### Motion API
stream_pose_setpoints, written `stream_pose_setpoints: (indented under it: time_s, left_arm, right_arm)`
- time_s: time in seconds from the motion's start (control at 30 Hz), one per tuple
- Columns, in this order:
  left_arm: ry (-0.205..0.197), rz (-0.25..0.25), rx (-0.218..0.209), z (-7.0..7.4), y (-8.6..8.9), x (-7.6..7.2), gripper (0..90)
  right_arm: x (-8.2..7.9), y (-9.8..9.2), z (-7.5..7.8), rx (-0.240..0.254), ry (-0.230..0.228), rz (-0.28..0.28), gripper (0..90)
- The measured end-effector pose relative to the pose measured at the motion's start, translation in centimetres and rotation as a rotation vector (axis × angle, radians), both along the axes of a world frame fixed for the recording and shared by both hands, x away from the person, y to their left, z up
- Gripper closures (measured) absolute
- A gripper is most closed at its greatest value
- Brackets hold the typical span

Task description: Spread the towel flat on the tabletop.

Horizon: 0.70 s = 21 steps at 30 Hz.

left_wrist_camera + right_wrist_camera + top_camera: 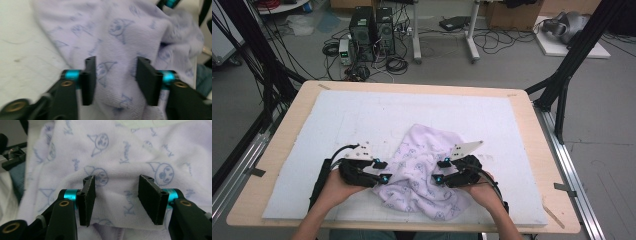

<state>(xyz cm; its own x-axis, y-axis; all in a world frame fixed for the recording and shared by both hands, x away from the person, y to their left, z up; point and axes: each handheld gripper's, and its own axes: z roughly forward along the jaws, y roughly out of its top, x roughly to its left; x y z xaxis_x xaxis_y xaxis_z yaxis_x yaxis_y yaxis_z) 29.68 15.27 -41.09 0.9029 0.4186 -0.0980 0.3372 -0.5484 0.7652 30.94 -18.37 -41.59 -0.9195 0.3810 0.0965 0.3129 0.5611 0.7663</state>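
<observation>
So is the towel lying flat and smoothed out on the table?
No, the towel sits crumpled in a heap between the left gripper and right gripper.

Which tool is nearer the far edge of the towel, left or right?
Right. The right tool lies on the towel, toward its middle, jaws open over a fold. The left tool sits at the towel's near left edge, jaws open.
</observation>
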Motion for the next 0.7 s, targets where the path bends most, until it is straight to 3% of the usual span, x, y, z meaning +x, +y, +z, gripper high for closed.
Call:
stream_pose_setpoints:
  time_s: [0.07, 0.1, 0.2, 0.27, 0.47, 0.6, 0.7]
  left_arm:
    - [0.013, -0.021, 0.067, -0.9, -0.7, 0.2, 65.4]
    - [0.014, -0.025, 0.077, -1.2, -0.9, 0.1, 69.7]
    - [0.003, -0.014, 0.057, -1.5, -0.6, -0.2, 83.0]
    - [-0.003, 0.007, 0.05, -1.4, -0.1, -0.5, 84.8]
    - [-0.069, 0.057, 0.04, 0.1, 2.3, -2.4, 85.8]
    - [-0.096, 0.059, 0.073, 1.0, 3.4, -4.0, 86.0]
    - [-0.096, 0.046, 0.059, 1.5, 3.7, -5.4, 86.0]
  right_arm:
    - [0.1, 0.3, -0.5, -0.023, 0.001, -0.002, 53.7]
    - [0.1, 0.5, -0.7, -0.029, -0.004, -0.002, 59.6]
    - [-0.1, 0.6, -1.1, -0.033, -0.003, 0.013, 72.0]
    - [-0.4, 0.5, -1.0, -0.034, -0.007, 0.027, 75.2]
    - [-1.3, 1.3, 0.4, -0.011, -0.025, 0.091, 78.8]
    - [-2.0, 2.3, 1.4, 0.015, -0.032, 0.14, 81.6]
    - [-3.1, 2.5, 1.7, 0.018, -0.029, 0.168, 84.5]
